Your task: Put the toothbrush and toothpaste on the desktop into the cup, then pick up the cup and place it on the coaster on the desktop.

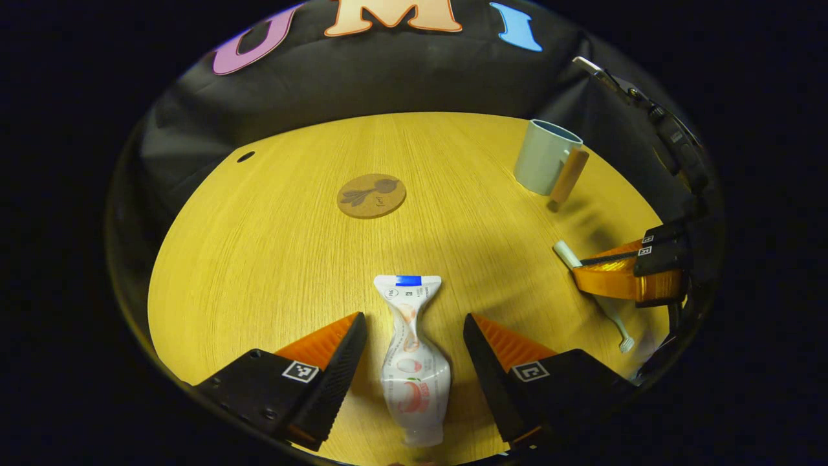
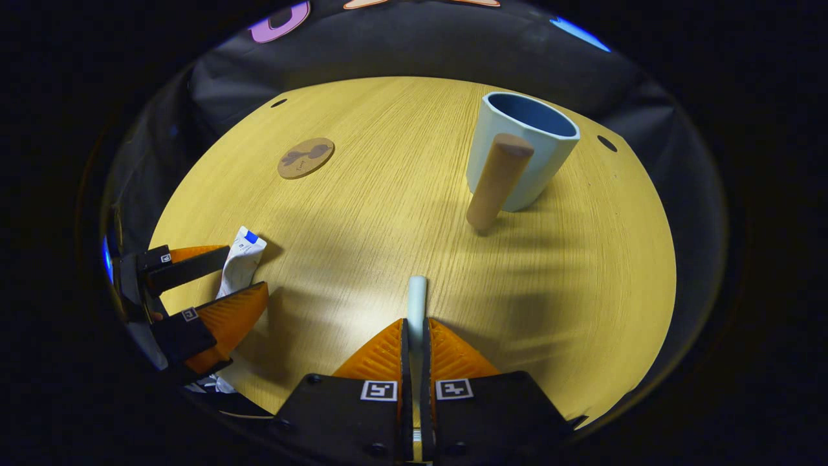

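White toothpaste tube (image 1: 414,362) lies flat; pale cup (image 2: 521,152) upright.

1. Both views are lit from above: the desktop (image 1: 272,259) glows warm yellow while the surroundings fall off dark.
2. In the right gripper view a pale glare patch sits at 6 o'clock on the wood, with soft shadow bands at 4 o'clock.
3. The cup (image 2: 524,149) throws a faint shadow toward 4 o'clock.
4. Fisheye bending curves the desktop edge, strongest at the rim.
5. Focus is sharp at centre and softer outward.
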Motion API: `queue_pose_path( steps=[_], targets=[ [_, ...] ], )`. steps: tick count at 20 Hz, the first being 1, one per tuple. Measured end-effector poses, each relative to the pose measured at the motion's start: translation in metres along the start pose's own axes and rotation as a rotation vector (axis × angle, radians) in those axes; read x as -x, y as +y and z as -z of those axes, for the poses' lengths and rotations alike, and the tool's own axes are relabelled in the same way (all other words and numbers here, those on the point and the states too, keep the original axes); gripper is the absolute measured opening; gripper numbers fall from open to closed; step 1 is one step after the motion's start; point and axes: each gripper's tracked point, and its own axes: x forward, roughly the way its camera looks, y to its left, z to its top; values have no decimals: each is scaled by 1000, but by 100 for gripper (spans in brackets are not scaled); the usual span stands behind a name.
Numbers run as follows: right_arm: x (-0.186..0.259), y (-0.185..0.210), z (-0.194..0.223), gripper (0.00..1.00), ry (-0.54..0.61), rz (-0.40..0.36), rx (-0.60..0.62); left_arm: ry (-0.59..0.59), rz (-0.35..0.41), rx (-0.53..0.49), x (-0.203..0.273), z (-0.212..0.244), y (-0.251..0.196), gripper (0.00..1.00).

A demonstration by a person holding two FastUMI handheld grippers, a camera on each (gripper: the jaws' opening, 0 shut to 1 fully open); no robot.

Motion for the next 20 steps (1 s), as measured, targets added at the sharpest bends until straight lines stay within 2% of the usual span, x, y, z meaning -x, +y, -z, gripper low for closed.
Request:
queue_pose_path(
  steps=[2,3,4,8,9,15,17,20],
  targets=[
    [0,0,0,7,-3,-2,2,17,-11,16,0,-1,3,91],
    [0,0,0,7,-5,-4,5,21,-16,23,0,-1,4,84],
    [0,0,0,7,-7,-5,8,17,-20,30,0,-4,5,82],
    [-1,-1,1,7,-9,-3,11,-5,-23,73,-6,-9,9,49],
    [-1,-1,2,7,-11,-1,12,-4,-27,88,-6,-10,10,28],
    [-1,0,0,7,-51,8,17,-38,-27,64,-3,-13,9,5],
    [-1,0,-1,7,-75,-1,-1,-46,-14,64,-4,-16,9,1],
    [0,1,-2,7,-90,-13,-39,-73,8,93,-2,-20,7,1]
  ],
)
